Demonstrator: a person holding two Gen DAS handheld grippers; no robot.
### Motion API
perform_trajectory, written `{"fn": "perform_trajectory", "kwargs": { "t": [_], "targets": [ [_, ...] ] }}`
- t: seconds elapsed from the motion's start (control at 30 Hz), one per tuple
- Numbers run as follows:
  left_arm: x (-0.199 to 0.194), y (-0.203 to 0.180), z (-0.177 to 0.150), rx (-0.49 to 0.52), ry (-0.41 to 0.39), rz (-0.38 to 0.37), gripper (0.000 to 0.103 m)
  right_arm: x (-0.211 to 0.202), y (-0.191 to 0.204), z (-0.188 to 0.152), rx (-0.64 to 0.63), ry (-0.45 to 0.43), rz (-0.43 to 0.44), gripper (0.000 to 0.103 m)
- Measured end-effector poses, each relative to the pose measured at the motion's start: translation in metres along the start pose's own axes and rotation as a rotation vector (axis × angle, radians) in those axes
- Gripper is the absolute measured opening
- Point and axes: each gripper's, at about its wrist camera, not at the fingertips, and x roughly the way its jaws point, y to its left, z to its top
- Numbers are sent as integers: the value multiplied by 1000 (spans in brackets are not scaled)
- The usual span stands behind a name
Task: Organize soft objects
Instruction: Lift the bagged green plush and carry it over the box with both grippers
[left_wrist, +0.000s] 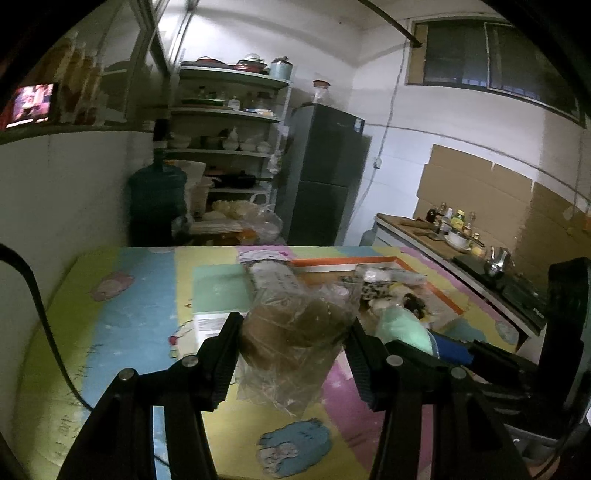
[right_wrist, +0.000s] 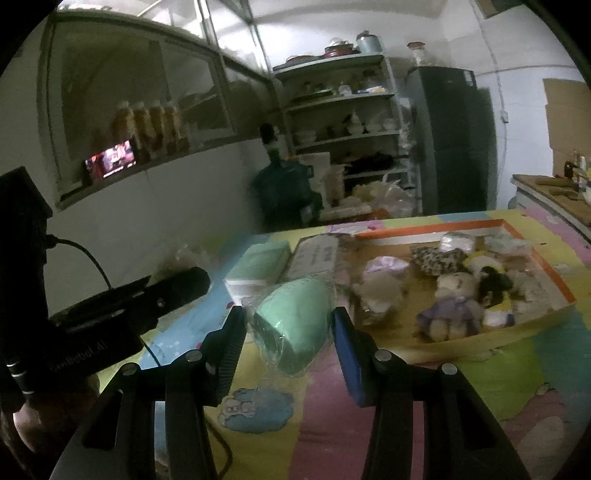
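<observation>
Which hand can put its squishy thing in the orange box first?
Probably right. The right gripper holds the green bagged item with the orange-edged tray of plush toys lying just ahead to its right. The left gripper, holding the brown bagged item, sits farther from the tray.

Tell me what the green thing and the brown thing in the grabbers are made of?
The green thing looks like soft mint cloth or foam, matte, wrapped in clear shiny plastic that crinkles and glints. The brown thing looks like fuzzy brown fabric, maybe plush, also inside a clear wrinkled plastic bag; the picture is too blurry to be sure. The tray seems to be cardboard: flat tan floor, thin orange rim.
</observation>
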Motion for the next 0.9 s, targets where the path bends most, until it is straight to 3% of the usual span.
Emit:
{"fn": "perform_trajectory", "kwargs": {
  "t": [0.9],
  "targets": [
    [59,-89,14,66,28,-47,54,-45,-104,8,120,-66,-106,49]
  ]
}}
